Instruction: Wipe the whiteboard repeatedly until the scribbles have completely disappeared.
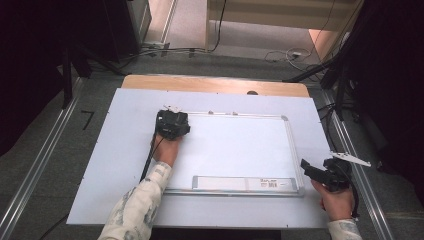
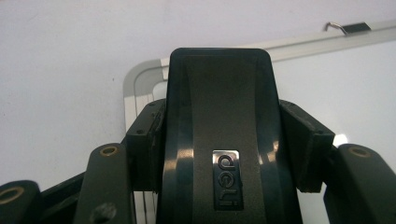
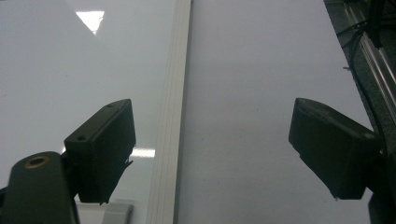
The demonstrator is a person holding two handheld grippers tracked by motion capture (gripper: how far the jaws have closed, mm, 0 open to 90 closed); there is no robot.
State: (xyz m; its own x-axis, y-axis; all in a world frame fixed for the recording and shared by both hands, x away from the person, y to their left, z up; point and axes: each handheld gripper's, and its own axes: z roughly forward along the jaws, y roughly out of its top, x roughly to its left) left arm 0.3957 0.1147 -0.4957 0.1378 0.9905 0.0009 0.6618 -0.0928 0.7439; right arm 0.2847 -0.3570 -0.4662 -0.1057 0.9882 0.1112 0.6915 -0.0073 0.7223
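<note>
Whiteboard (image 1: 235, 150) lies flat on the pale sheet (image 1: 115, 165) that covers the table, its silver frame squared to the table edges and a long tray (image 1: 247, 183) fixed along its near side. From the high view, the left gripper (image 1: 172, 123) sits over the board's far left corner, with the person's left hand (image 1: 166, 150) behind it and a patterned sleeve (image 1: 137, 207) reaching in from the bottom. The right gripper (image 1: 320, 172) is held in the right hand (image 1: 337, 200) just off the board's near right corner, above the pale sheet.

Seen from the left gripper view, the left gripper's jaws are closed against both sides of a black block (image 2: 219, 126) with a small silver badge (image 2: 226, 179) on it. The block points at the rounded frame corner (image 2: 140, 77) of the board. A small metal hook (image 2: 345, 28) sits on the frame farther along.

Seen from the right gripper view, the right gripper's (image 3: 210, 144) jaws stand wide apart with nothing between them. The board's frame strip (image 3: 173, 116) runs up the picture close to one jaw, shiny board surface on one side and pale sheet on the other. An end of the tray (image 3: 114, 212) shows low down.
</note>
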